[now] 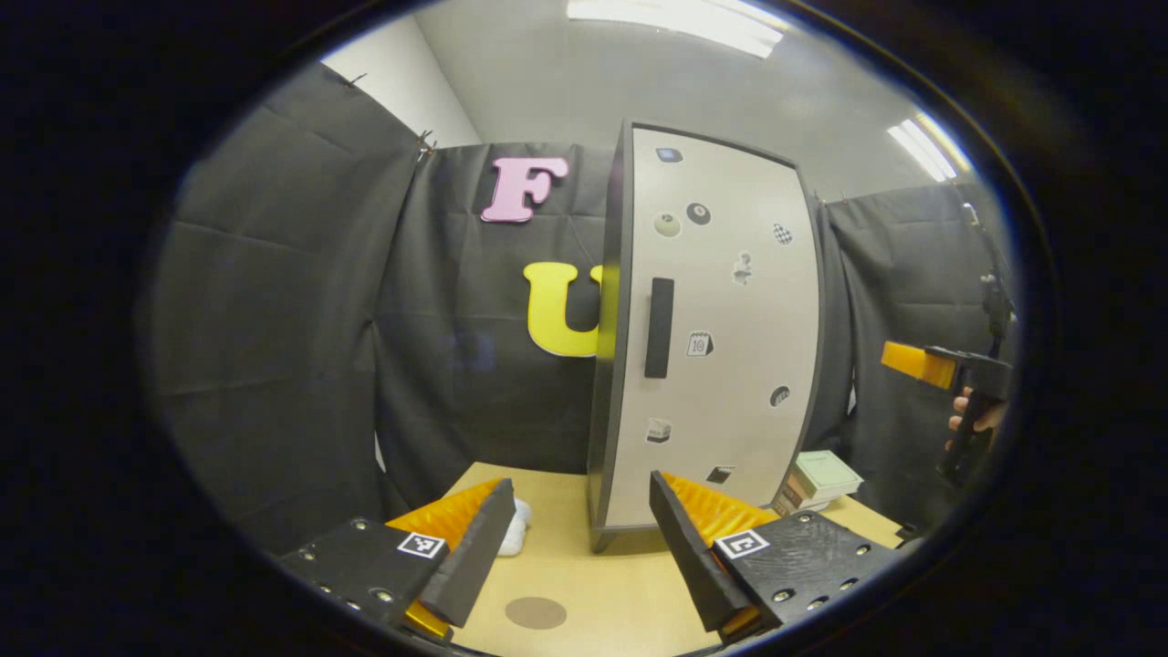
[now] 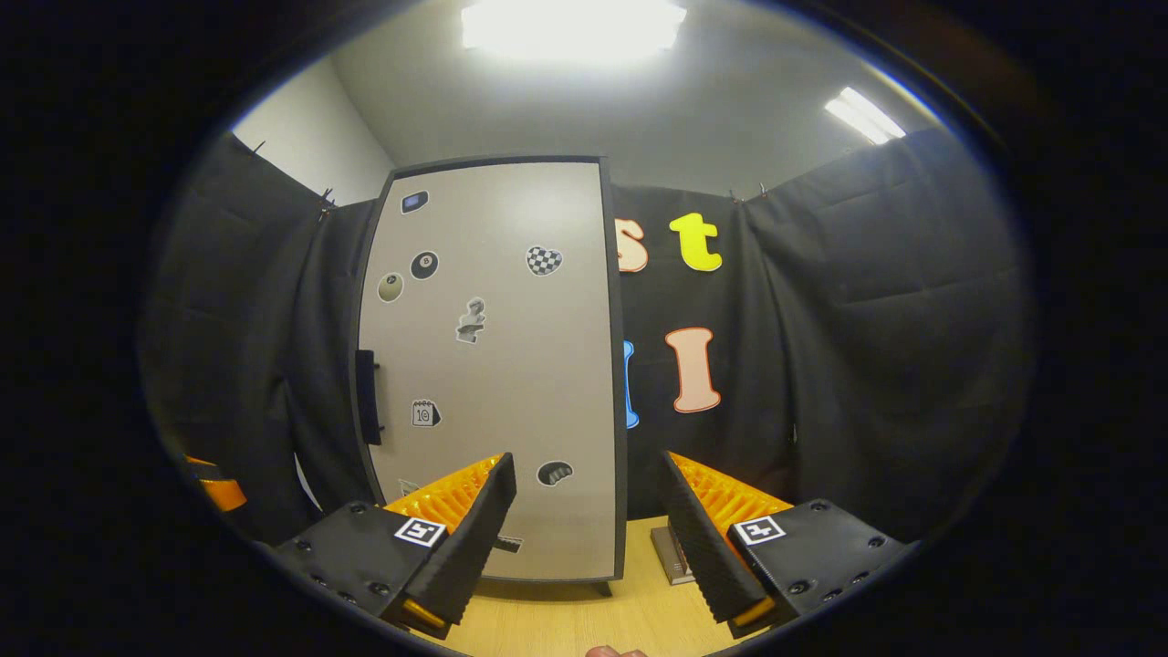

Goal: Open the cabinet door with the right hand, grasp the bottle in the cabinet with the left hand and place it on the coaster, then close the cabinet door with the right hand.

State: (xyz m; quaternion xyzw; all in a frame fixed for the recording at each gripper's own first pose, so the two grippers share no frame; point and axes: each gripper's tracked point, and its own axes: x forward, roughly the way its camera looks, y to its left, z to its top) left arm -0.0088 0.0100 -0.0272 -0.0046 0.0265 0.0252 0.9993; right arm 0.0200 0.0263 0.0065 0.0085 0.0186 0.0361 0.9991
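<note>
Nearest to us in the left gripper view, the left gripper [image 1: 584, 547] holds its fingers spread wide with nothing between them, hovering over the wooden surface [image 1: 620, 602]. At 6 o'clock, between the fingers, a round brown coaster [image 1: 536, 612] lies flat on that surface with bare wood all around it. A white object [image 1: 516, 527] peeks out just behind the left finger; we cannot tell what it is.

At 12 o'clock stands the cabinet [image 1: 707, 338], its pale door shut, dotted with small stickers, a dark vertical handle [image 1: 659, 328] near its left edge. We see nothing of the bottle, since the closed door hides the inside. A stack of books [image 1: 818, 481] sits at the cabinet's right foot, at about 4 o'clock. At 3 o'clock the right gripper [image 1: 912, 362] hangs in the air well apart from the door, a hand [image 1: 975, 420] on its grip.

In the right gripper view, the right gripper [image 2: 589, 538] also has its fingers spread and empty, facing the cabinet door [image 2: 493, 365], with open surface [image 2: 584, 620] below.
</note>
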